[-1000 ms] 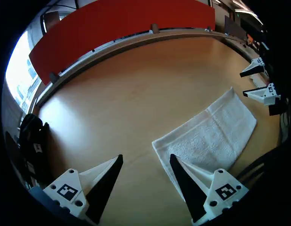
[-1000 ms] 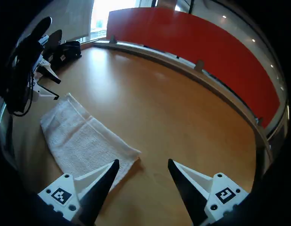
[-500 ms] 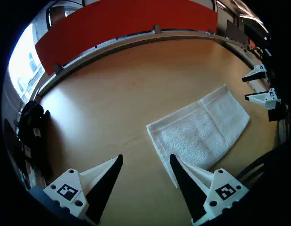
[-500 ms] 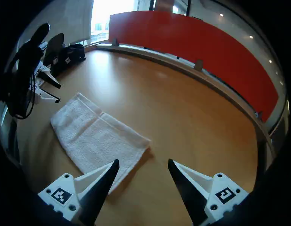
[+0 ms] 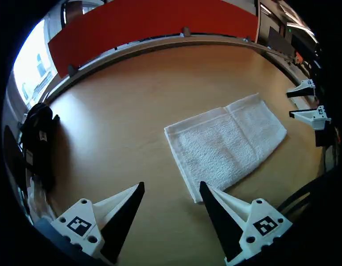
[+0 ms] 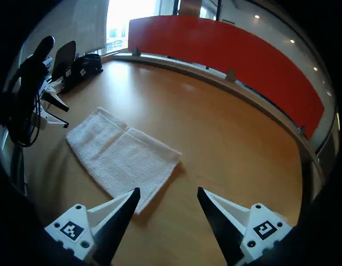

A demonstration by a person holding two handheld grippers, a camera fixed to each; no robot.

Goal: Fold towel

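The left gripper [image 5: 171,183] and right gripper [image 6: 168,189] have backed off, jaws wide, empty; the towel [image 5: 226,142] lies folded on the counter [image 5: 126,111], so the job looks finished.

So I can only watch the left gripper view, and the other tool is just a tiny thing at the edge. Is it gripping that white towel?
Observer: No. In the right gripper view the right gripper has its jaws wide open with nothing between them. The towel lies flat on the table.
Operator: How near the towel is it?
Observer: Close. The towel's near corner lies right by the tip of one of its fingers; the other is over bare table.
Operator: And my own tool, seen from over there?
Observer: The left gripper is at the towel's far end, jaws open too, holding nothing.
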